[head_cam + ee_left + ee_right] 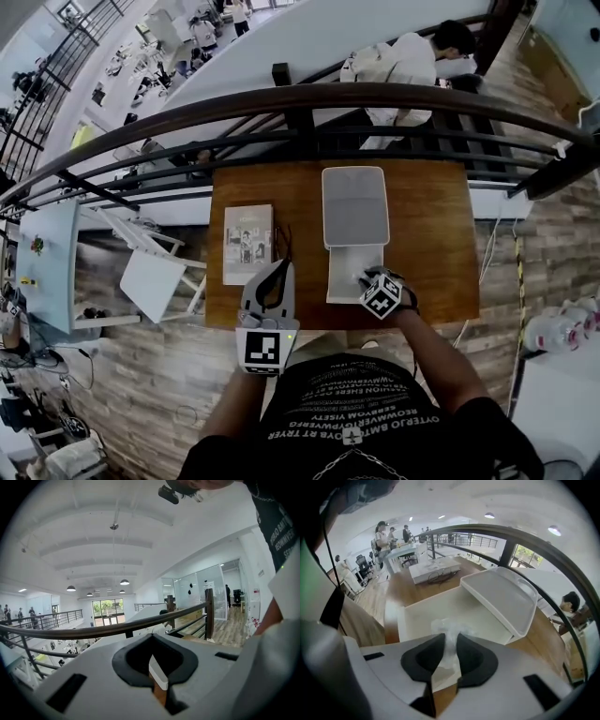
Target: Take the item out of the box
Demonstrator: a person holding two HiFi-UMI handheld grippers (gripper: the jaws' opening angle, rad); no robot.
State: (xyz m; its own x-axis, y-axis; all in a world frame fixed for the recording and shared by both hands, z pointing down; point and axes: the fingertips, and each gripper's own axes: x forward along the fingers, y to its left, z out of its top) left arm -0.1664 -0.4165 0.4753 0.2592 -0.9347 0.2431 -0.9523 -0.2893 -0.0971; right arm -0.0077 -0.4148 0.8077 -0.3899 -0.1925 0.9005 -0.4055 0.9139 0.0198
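Observation:
A white box lies open on the wooden table, with its lid folded back behind it. In the right gripper view a crinkly clear plastic-wrapped item rises from the box base beside the lid. My right gripper points steeply down into the box, and its jaws pinch that plastic. In the head view the right gripper sits over the box's near end. My left gripper hovers left of the box, pointing nearly level. Its jaws stand a narrow gap apart with nothing between them.
A printed booklet with a dark cable beside it lies on the table's left part, also seen in the right gripper view. A dark curved railing runs just beyond the table's far edge, and people sit on the floor below.

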